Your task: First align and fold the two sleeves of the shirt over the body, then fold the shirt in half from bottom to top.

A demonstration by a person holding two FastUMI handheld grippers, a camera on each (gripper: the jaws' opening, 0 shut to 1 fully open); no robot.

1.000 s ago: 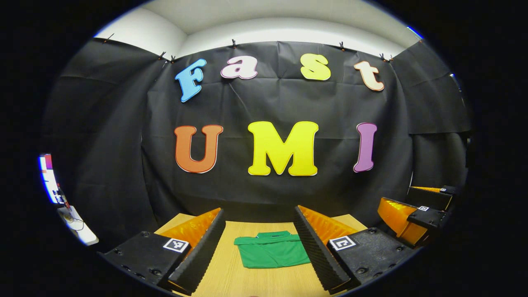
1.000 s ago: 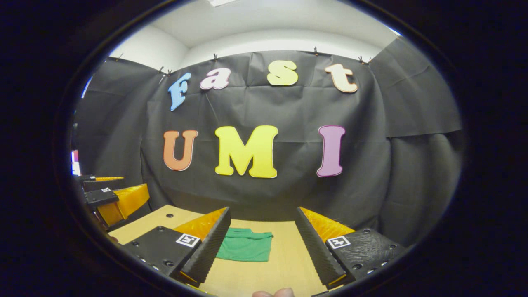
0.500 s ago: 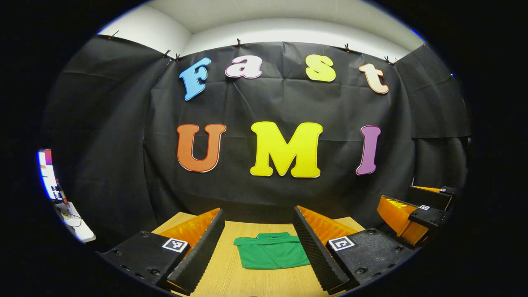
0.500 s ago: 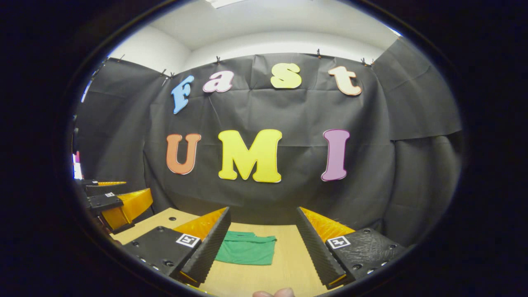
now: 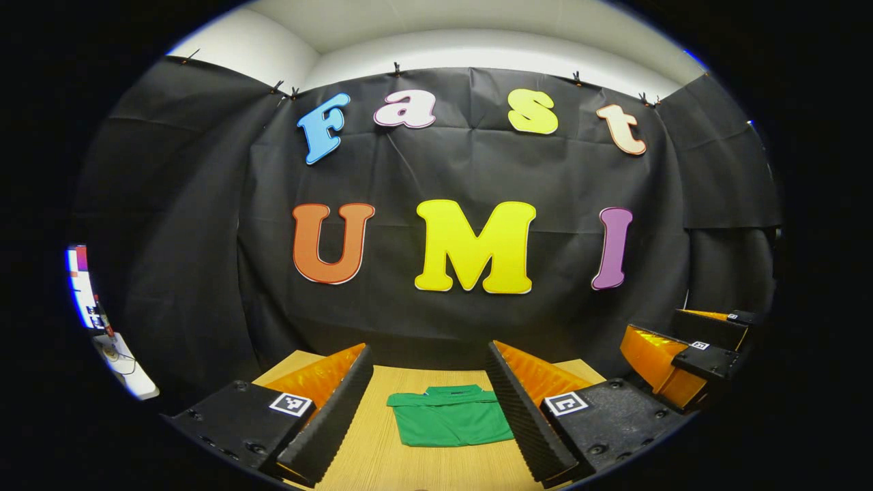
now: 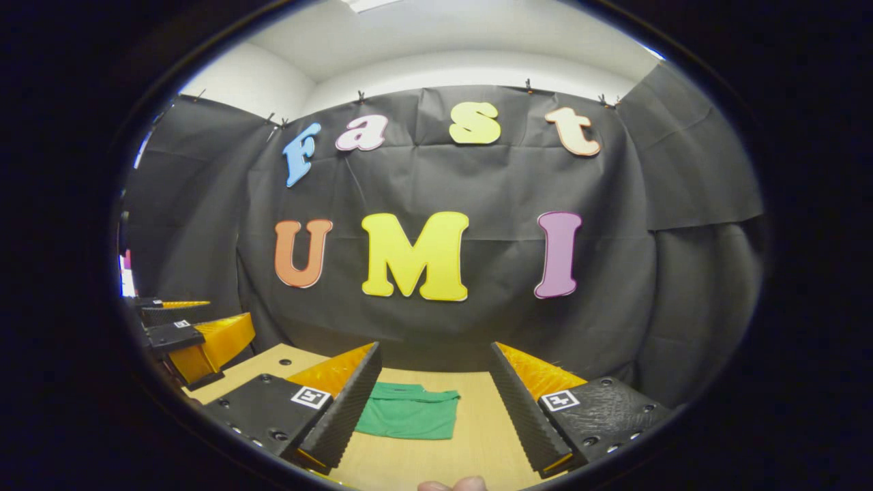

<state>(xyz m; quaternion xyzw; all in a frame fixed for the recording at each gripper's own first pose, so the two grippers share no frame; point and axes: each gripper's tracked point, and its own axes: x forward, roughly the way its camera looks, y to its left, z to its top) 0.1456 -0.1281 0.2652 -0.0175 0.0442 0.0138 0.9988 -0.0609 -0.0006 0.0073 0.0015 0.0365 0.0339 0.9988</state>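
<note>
A green shirt (image 5: pixel 449 420) lies folded into a compact rectangle on the wooden table (image 5: pixel 382 464), collar toward the wall. In the left gripper view my left gripper (image 5: pixel 430 395) hovers above the table, open and holding nothing, with the shirt showing between its fingers. Off to its right, the right gripper (image 5: pixel 689 354) appears at the edge. The shirt (image 6: pixel 409 419) sits partly behind the left finger in the right gripper view. There my right gripper (image 6: pixel 435 389) is open and holds nothing, raised over the table (image 6: pixel 470 450). My left gripper (image 6: pixel 187 334) shows at the far left.
The black cloth wall (image 5: pixel 464 327) closes the table's far side. A fingertip (image 6: pixel 453 485) shows at the bottom edge of the right gripper view. A small hole (image 6: pixel 280 362) marks the table's left part. A bright screen (image 5: pixel 80 286) and a white surface stand far left.
Both views have drifted very slightly; the shirt sits a touch lower and further right in the right gripper view. The shirt itself has not moved and both grippers remain open.
</note>
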